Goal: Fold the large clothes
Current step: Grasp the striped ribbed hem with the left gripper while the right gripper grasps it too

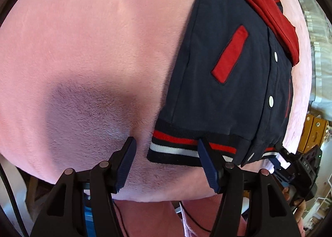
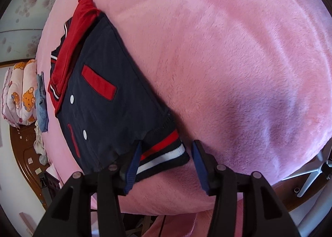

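Note:
A navy varsity jacket (image 1: 224, 83) with red sleeves, red pocket welts and white snaps lies folded narrow on a pink plush blanket (image 1: 83, 50). Its striped hem band (image 1: 178, 147) faces me. My left gripper (image 1: 166, 149) is open, its jaws wide apart around the hem's left corner, low over the blanket. In the right wrist view the jacket (image 2: 108, 108) lies at left, and my right gripper (image 2: 167, 149) is open around the hem's right corner (image 2: 166, 151). The right gripper also shows at the far right of the left wrist view (image 1: 278, 154).
The pink blanket's front edge (image 2: 166, 203) runs just below the grippers. A folded quilt with bear print (image 2: 20, 91) and some blue-grey clothes (image 2: 41, 102) lie at the far left on wood. A white chair base (image 2: 315, 170) stands at right.

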{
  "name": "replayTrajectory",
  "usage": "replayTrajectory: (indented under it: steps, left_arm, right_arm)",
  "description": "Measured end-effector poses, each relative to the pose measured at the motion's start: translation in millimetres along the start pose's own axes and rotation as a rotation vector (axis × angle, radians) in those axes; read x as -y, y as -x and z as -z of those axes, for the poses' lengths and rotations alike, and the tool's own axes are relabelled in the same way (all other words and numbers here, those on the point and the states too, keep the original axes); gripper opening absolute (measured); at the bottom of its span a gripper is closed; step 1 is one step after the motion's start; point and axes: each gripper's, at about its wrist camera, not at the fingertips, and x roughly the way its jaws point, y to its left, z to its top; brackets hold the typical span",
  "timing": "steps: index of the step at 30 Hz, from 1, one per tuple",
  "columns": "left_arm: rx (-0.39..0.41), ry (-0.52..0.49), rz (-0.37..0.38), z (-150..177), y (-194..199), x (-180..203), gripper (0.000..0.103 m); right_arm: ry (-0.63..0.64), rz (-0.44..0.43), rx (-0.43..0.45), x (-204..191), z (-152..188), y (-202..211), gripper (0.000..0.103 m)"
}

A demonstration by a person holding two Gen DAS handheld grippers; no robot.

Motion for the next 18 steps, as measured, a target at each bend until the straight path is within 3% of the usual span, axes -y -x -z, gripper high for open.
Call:
replayTrajectory:
  steps: [9,10,12,15,18]
  left_arm:
    - [0.001,-0.023,0.061,5,-13,-15,0.058]
    - [0.0,-0.033,0.071,8,-13,-16,0.055]
    - [-0.008,-0.037,0.099,4,-12,-11,0.033]
    - [-0.005,-0.061,0.086,-2,-12,2,0.021]
    - [-0.007,-0.083,0.061,-1,-11,8,0.013]
  right_arm:
    - [0.053,-0.03,-0.054,-2,-6,-7,0.048]
    - [0.054,-0.029,-0.056,-3,-6,-7,0.046]
    - [0.069,-0.023,-0.065,-5,-7,-7,0.04]
    - [0.074,-0.056,-0.082,-8,-6,-8,0.016]
    - [0.087,-0.056,-0.081,-15,-6,-8,0.012]
